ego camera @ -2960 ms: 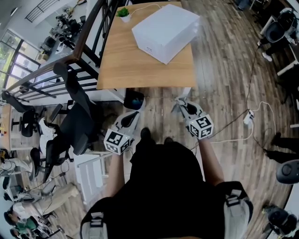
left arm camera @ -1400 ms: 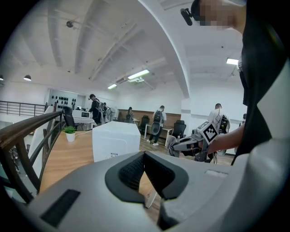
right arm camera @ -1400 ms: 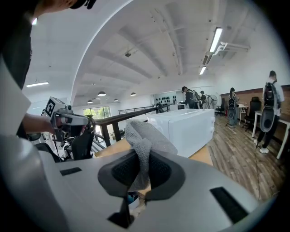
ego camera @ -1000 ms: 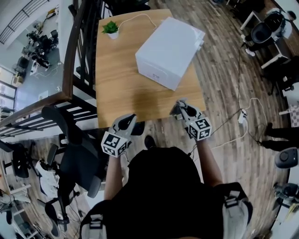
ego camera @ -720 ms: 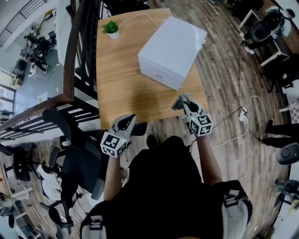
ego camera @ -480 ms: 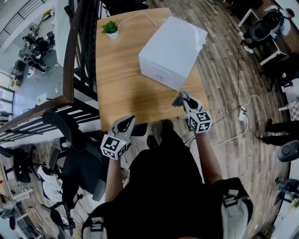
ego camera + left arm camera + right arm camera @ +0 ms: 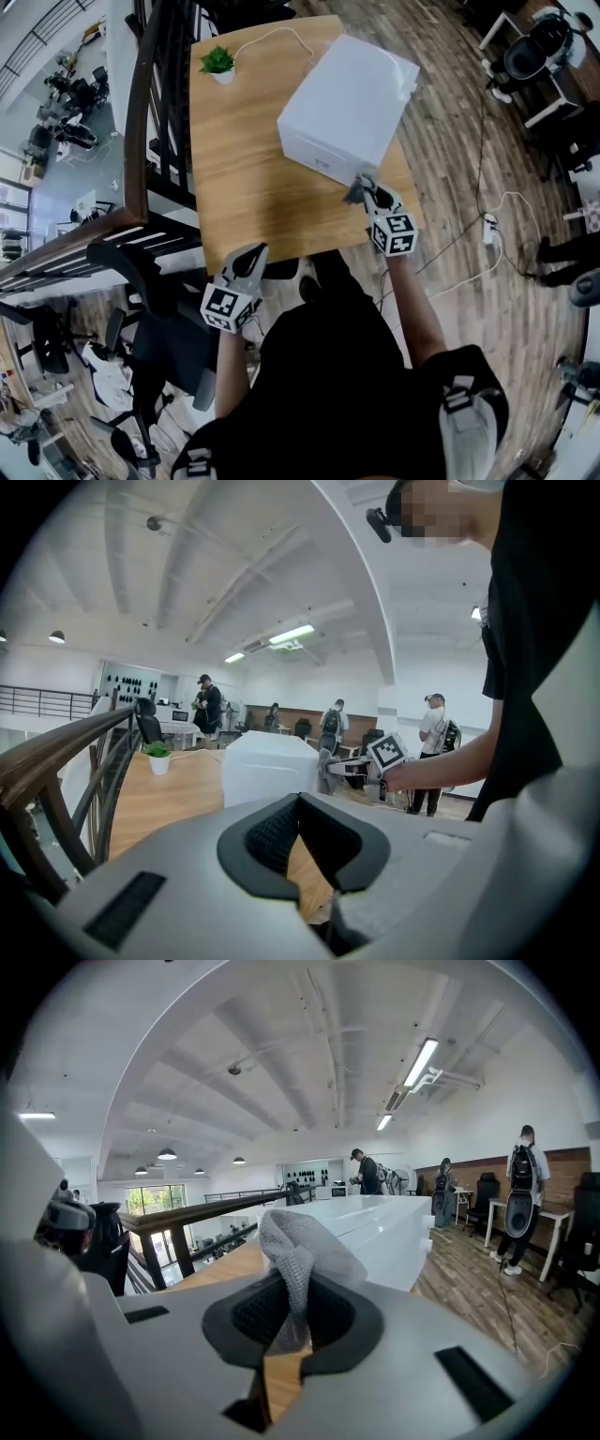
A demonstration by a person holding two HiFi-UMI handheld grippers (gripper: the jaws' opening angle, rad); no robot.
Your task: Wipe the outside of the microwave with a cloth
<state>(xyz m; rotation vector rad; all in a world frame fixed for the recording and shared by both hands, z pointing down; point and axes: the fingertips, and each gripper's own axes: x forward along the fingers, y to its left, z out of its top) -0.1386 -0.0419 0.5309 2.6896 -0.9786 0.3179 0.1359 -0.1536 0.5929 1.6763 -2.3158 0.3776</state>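
Fingers, right: you are clamping your right gripper (image 7: pixel 292 1312) on the grey cloth (image 7: pixel 298 1241), which is sticking up in a bunch between the pads.
Fingers, left: your left gripper (image 7: pixel 300 829) is resting with its tips together, and nothing is sitting between them.
Cloth: it is hanging right at the near corner of the white microwave (image 7: pixel 347 94); whether it is touching is not showing.
Microwave: it is standing on the far right part of the wooden tabletop (image 7: pixel 234 169), sitting at an angle to the edges.
Left gripper place: you are holding it just off the near left edge, well apart from the microwave.
Plant: a small potted plant (image 7: pixel 217 63) is sitting at the far left corner, with a white cable (image 7: pixel 272 36) running from beside it toward the microwave.
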